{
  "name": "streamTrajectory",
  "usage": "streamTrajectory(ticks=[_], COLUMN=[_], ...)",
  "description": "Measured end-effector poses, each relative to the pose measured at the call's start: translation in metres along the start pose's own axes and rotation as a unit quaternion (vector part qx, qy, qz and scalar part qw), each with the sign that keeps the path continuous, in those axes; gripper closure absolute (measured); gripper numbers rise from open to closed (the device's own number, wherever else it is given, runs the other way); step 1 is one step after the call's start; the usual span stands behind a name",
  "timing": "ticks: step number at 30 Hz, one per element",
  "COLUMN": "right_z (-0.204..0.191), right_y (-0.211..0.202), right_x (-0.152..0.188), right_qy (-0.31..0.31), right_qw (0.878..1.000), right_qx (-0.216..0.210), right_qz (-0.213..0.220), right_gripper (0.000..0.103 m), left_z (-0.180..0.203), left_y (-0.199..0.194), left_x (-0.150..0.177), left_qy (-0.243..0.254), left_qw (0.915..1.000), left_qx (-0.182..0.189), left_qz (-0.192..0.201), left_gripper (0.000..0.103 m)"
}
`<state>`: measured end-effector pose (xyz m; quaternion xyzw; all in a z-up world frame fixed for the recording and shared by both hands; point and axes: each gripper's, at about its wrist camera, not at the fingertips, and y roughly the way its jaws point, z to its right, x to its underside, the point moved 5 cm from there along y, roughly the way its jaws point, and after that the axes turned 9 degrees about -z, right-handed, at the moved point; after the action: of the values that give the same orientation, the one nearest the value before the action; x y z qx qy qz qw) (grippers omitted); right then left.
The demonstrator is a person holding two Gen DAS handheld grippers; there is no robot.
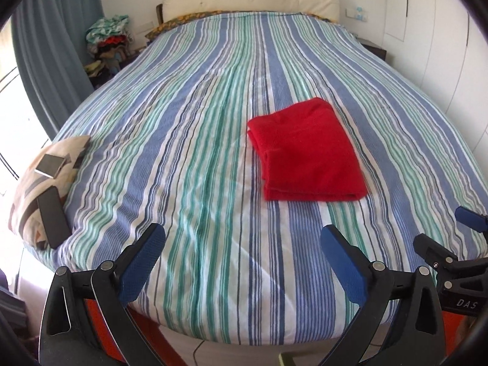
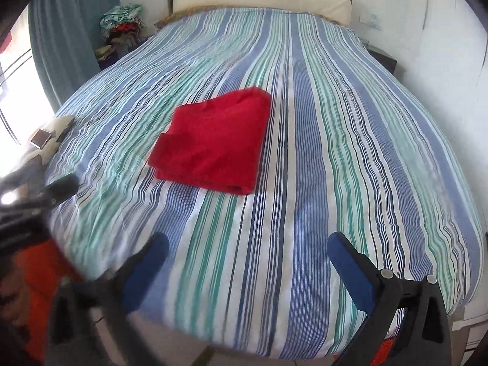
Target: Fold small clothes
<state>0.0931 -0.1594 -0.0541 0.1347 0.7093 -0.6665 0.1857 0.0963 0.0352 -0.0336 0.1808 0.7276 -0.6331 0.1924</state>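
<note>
A red garment (image 1: 306, 151) lies folded into a neat rectangle on the striped bedspread (image 1: 198, 152), right of the bed's middle. It also shows in the right wrist view (image 2: 213, 146). My left gripper (image 1: 242, 238) is open and empty, held over the bed's near edge, well short of the garment. My right gripper (image 2: 248, 247) is open and empty too, over the near edge. Part of the right gripper (image 1: 451, 253) shows at the right of the left wrist view. The left gripper (image 2: 33, 201) shows blurred at the left of the right wrist view.
A patterned pillow (image 1: 45, 183) at the bed's left edge carries a phone (image 1: 53, 218) and a small box (image 1: 50, 166). A pile of clothes (image 1: 106, 42) stands by the blue curtain (image 1: 52, 61). A cream headboard (image 1: 250, 3) and white wardrobe doors (image 1: 442, 45) bound the bed.
</note>
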Motion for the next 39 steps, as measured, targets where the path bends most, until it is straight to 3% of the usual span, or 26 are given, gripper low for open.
streamTrajectory(ticks=[4,10,14,39], right_z=[-0.004,-0.017,-0.025,-0.028], right_y=[-0.001,-0.012,-0.017,-0.02], right_x=[0.003,0.001,0.0,-0.002], right_qy=[0.01,0.003,0.001,-0.009], right_qw=[1.0,1.0,0.999,1.0], right_qx=[-0.012,-0.02,-0.038,-0.002], right_qz=[-0.003,0.001,0.005,-0.01], right_gripper=[0.001,0.001,0.001,0.001], left_z=[0.001,-0.003,-0.005,-0.005], left_y=[0.004,0.004,0.004,0.001], left_x=[0.003,0.003,0.003,0.003], left_qy=[0.012,0.011,0.014,0.023], left_qw=[0.9998,0.9999,0.9994,0.9992], left_qx=[-0.018,-0.009,-0.03,-0.028], left_qz=[-0.002,-0.007,-0.005,-0.015], left_gripper=[0.001,0.001,0.001,0.001])
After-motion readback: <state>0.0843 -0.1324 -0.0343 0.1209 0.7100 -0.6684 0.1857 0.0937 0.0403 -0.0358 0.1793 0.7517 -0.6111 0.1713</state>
